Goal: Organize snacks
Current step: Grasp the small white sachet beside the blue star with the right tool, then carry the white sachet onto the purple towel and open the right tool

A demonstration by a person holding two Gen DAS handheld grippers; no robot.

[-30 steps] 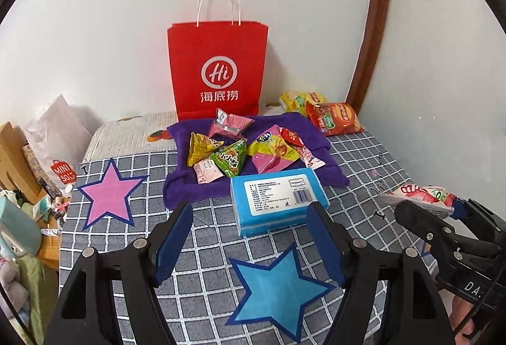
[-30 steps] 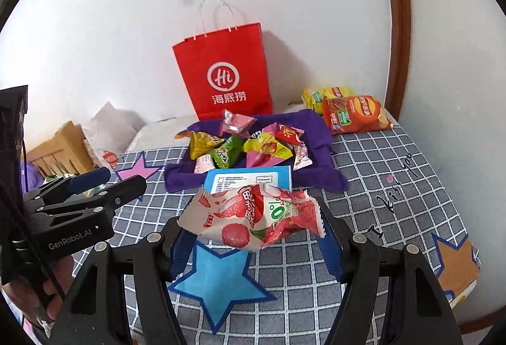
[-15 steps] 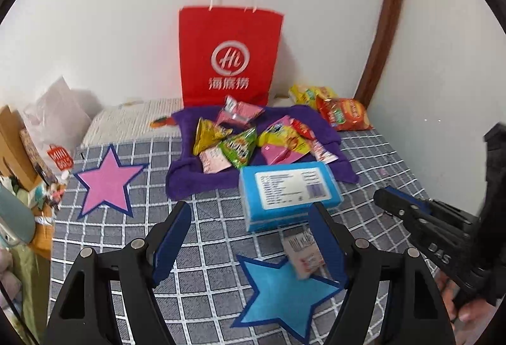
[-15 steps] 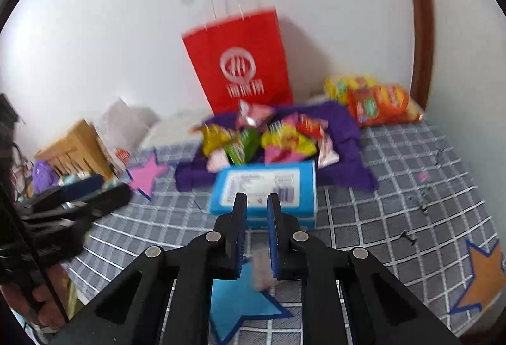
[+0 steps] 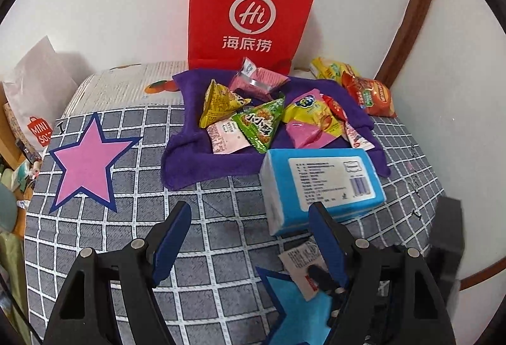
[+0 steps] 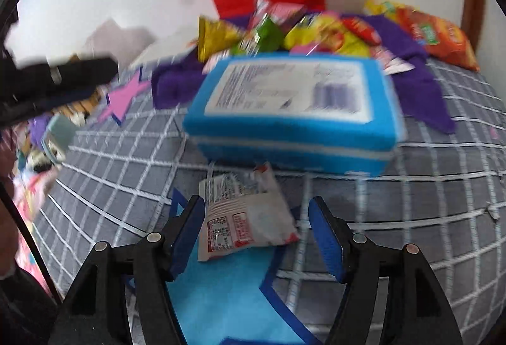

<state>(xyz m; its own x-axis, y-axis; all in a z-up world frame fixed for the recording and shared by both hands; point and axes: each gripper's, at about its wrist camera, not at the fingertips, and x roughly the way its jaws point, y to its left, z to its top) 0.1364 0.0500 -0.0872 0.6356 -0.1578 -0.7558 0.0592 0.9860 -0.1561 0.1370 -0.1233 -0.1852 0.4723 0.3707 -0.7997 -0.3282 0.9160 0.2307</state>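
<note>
A white and red snack packet (image 6: 243, 215) lies face down on the blue star (image 6: 227, 291), just in front of the blue box (image 6: 294, 111). My right gripper (image 6: 256, 237) is open, its fingers on either side of the packet, not holding it. The packet also shows in the left wrist view (image 5: 300, 262), partly behind my left gripper's right finger. My left gripper (image 5: 249, 240) is open and empty above the grid cloth. Several snack packets (image 5: 259, 120) lie on the purple towel (image 5: 196, 155) behind the blue box (image 5: 322, 183).
A red paper bag (image 5: 249, 13) stands against the wall behind the towel. Orange and yellow chip bags (image 5: 367, 92) lie at the back right. A pink star (image 5: 85, 164) marks the cloth at left. Clutter lies off the table's left edge.
My right gripper carried the packet a second ago, shut half a second ago, and is now open with the packet lying on the blue star. It has moved lower and closer to the table.
</note>
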